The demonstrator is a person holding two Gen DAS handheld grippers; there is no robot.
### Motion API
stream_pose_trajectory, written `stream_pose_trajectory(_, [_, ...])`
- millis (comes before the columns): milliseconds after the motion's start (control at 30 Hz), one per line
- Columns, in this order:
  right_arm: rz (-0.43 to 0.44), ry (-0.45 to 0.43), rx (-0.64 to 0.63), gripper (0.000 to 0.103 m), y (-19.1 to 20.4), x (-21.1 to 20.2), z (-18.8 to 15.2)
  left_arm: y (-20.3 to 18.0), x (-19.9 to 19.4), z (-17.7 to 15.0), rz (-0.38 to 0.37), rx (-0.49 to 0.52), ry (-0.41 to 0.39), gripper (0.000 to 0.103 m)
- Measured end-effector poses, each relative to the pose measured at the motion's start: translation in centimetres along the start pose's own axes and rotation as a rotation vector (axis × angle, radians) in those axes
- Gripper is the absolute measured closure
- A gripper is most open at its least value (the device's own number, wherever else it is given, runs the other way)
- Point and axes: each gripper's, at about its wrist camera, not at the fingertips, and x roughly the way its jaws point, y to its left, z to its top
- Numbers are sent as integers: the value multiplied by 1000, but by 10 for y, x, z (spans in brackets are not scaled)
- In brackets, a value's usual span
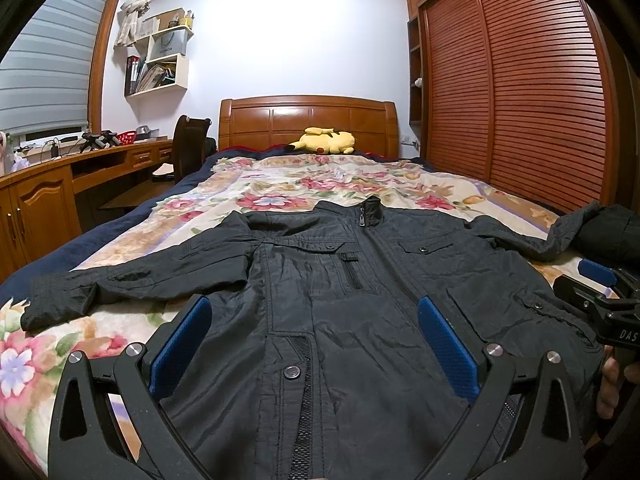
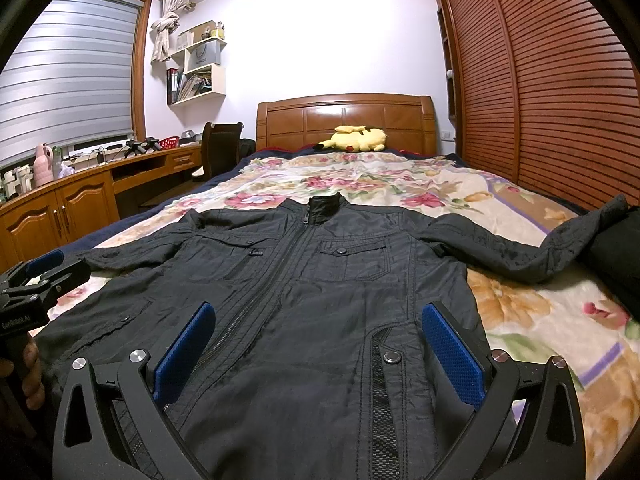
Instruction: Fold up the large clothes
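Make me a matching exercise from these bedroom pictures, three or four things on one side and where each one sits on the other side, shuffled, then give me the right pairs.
Things:
1. black jacket
2. yellow plush toy
3. red basket
4. left gripper

Places:
A. on the wooden desk under the window
B. by the headboard at the far end of the bed
C. open, above the jacket's lower front
D. spread flat on the floral blanket, zipped up

Pairs: 1-D, 2-B, 3-A, 4-C
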Motion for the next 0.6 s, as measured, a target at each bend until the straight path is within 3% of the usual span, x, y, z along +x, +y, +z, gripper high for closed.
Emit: stream_pose_trajectory(600, [1, 0, 4, 0, -2, -2, 0, 0, -1, 1, 2, 1, -7, 0])
